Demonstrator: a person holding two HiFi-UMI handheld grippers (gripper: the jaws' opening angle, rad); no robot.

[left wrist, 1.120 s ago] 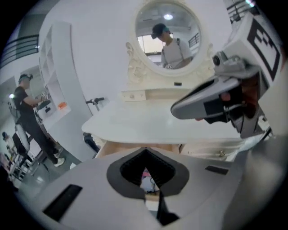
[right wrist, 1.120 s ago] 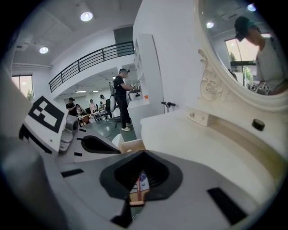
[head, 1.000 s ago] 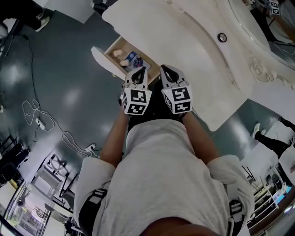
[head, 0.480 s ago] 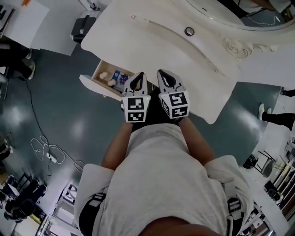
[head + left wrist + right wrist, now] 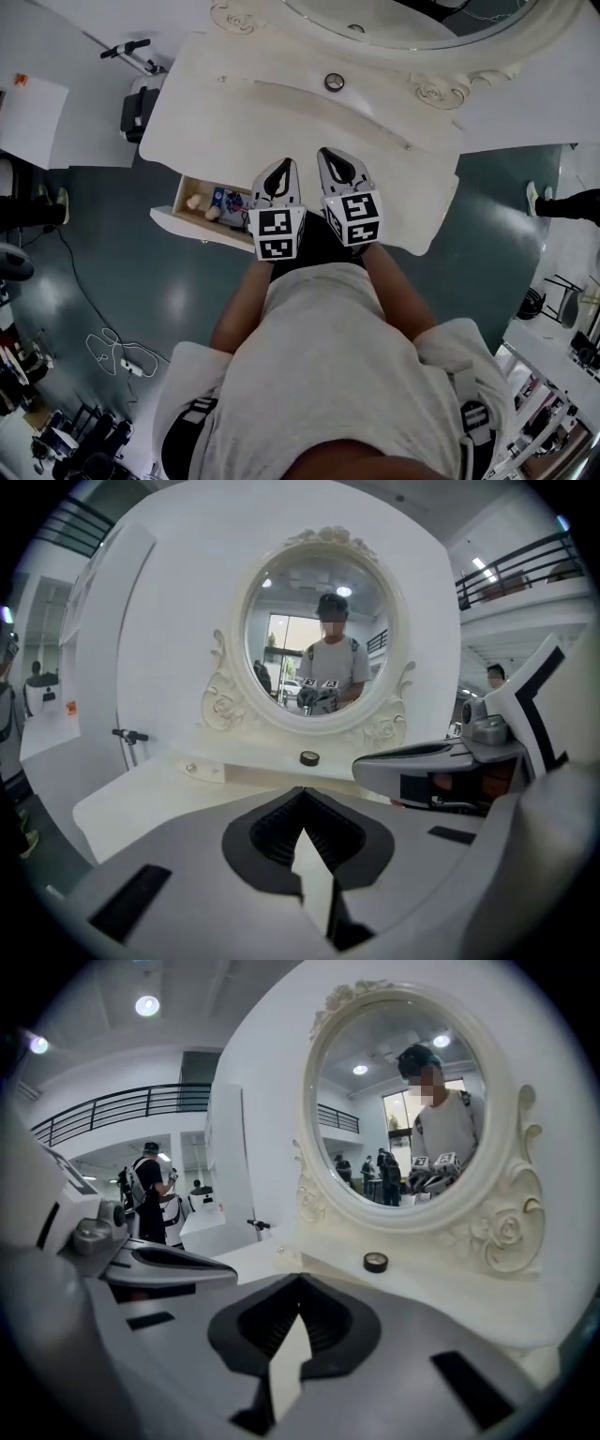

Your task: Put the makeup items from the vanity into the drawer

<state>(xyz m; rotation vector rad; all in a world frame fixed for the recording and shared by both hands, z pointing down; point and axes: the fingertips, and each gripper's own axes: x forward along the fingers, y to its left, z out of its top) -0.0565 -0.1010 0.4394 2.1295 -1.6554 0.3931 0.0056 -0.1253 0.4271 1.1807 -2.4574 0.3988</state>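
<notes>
Open drawer (image 5: 184, 221) has slid off left in the head view, makeup items (image 5: 214, 201) already inside. Left tool (image 5: 281, 173) and right tool (image 5: 333, 164), side by side, have lifted toward the desk (image 5: 234, 122), both shut tight and empty. Guessing the little round black item (image 5: 332, 82) near the mirror (image 5: 412, 19) goes next.

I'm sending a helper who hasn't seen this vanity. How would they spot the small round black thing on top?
Start at the big oval mirror on the white vanity. Just below its carved frame, near the middle of the top, sits the small round black thing, the only dark item there.
</notes>
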